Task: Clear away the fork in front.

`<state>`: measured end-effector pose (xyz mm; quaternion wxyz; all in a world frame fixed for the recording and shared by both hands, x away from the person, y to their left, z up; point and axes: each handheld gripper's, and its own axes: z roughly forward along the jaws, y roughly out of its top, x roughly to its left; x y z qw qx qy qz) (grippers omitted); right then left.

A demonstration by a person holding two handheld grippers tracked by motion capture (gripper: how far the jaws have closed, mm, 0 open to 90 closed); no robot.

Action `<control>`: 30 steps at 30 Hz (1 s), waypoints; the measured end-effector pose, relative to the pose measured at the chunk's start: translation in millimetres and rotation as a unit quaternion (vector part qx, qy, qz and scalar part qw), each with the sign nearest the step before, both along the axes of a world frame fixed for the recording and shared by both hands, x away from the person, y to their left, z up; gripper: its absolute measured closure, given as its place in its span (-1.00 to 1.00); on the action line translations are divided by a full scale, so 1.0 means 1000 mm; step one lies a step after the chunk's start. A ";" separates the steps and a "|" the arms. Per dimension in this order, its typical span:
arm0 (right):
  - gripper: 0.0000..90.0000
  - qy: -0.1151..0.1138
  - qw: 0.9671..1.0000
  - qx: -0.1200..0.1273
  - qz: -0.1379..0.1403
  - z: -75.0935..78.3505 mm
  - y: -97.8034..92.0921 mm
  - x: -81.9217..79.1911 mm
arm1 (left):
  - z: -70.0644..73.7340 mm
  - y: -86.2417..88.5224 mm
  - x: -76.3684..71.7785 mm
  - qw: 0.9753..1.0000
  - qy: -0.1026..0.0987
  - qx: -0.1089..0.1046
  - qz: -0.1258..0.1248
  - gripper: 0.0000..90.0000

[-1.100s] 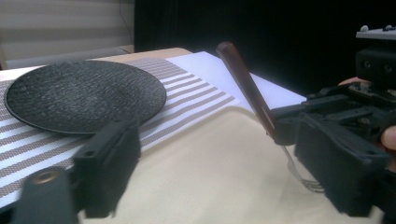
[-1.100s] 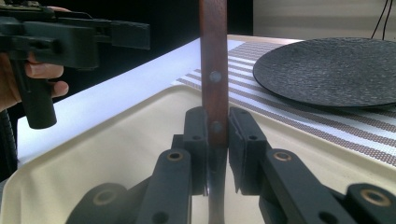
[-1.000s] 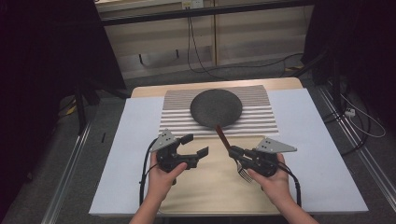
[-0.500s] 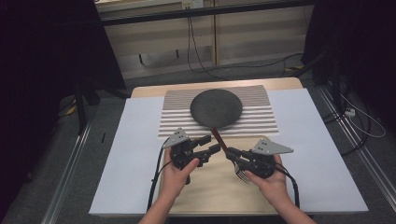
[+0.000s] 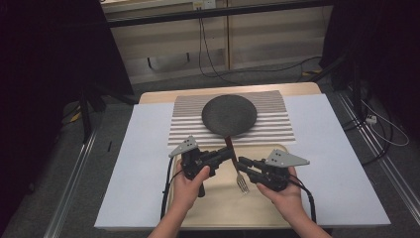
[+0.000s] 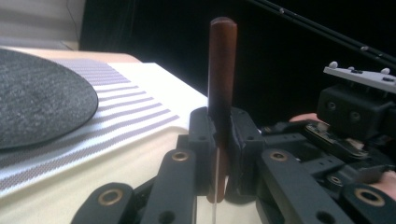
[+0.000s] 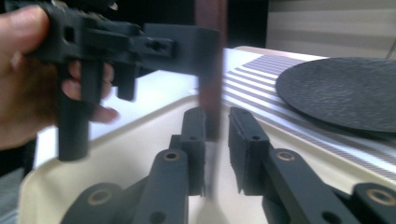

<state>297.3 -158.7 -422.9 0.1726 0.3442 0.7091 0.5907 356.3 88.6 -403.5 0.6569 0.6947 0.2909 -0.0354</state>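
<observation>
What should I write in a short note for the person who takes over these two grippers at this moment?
Left gripper: shut on the fork's brown handle.
Right gripper: jaws open, the handle between them but no grip seen.
The fork is above the cream tray, tines toward the person, handle toward the dark round mat on the striped cloth.
Done: the left gripper has taken the fork.
Left: probably draw the right gripper clear, then put the fork where it belongs; the place cannot be told.
</observation>
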 end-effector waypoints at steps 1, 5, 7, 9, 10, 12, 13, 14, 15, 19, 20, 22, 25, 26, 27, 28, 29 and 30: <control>0.61 -0.003 1.000 -0.001 0.000 0.001 -0.001 0.000 | 0.001 0.003 0.000 1.000 0.002 0.002 0.000 0.80; 0.43 0.000 1.000 0.001 -0.010 0.000 -0.009 0.000 | 0.006 0.019 0.002 1.000 0.014 0.001 0.002 0.80; 0.35 -0.003 1.000 -0.003 -0.015 -0.001 -0.013 0.000 | 0.008 0.026 0.002 1.000 0.021 0.004 0.003 0.80; 0.26 -0.003 1.000 -0.006 -0.021 -0.002 -0.017 0.001 | 0.010 0.033 0.003 1.000 0.028 0.001 0.008 0.80; 0.21 -0.003 1.000 -0.004 -0.022 -0.002 -0.019 0.001 | 0.011 0.036 0.003 1.000 0.026 0.006 0.010 0.80; 0.14 -0.004 1.000 0.001 -0.022 -0.003 -0.022 0.002 | 0.012 0.041 0.004 0.999 0.032 0.009 0.009 0.80; 0.10 -0.006 1.000 0.001 -0.023 -0.003 -0.023 0.003 | 0.012 0.043 0.005 0.999 0.033 0.011 0.005 0.80; 0.09 -0.006 1.000 0.000 -0.022 -0.004 -0.025 0.002 | 0.013 0.044 0.004 0.999 0.035 0.012 0.007 0.80; 0.08 -0.006 1.000 -0.002 -0.023 -0.004 -0.026 0.002 | 0.014 0.046 0.005 0.999 0.034 0.016 0.007 0.80; -0.01 -0.004 1.000 -0.008 -0.024 -0.007 -0.029 0.003 | 0.015 0.052 0.005 0.999 0.042 0.024 0.008 0.80; -0.04 -0.002 1.000 -0.008 -0.023 -0.008 -0.030 0.003 | 0.015 0.054 0.006 0.999 0.044 0.025 0.009 0.80; -0.08 0.001 1.000 -0.008 -0.020 -0.009 -0.031 0.004 | 0.015 0.057 0.006 0.998 0.045 0.034 0.007 0.80; -0.15 0.002 1.000 -0.006 -0.019 -0.010 -0.033 0.004 | 0.016 0.061 0.006 0.998 0.050 0.038 0.007 0.80; -0.16 0.002 1.000 -0.008 -0.021 -0.010 -0.034 0.004 | 0.016 0.063 0.006 0.998 0.054 0.039 0.007 0.80; -0.18 -0.001 1.000 -0.009 -0.024 -0.010 -0.034 0.004 | 0.016 0.065 0.007 0.998 0.054 0.041 0.006 0.80; -0.19 -0.001 1.000 -0.007 -0.023 -0.010 -0.035 0.004 | 0.016 0.067 0.007 0.997 0.058 0.042 0.007 0.80; -0.21 0.000 1.000 -0.007 -0.024 -0.010 -0.036 0.004 | 0.015 0.068 0.007 0.997 0.060 0.042 0.010 0.80; -0.23 -0.001 1.000 -0.008 -0.026 -0.011 -0.037 0.004 | 0.016 0.071 0.008 0.997 0.063 0.044 0.009 0.80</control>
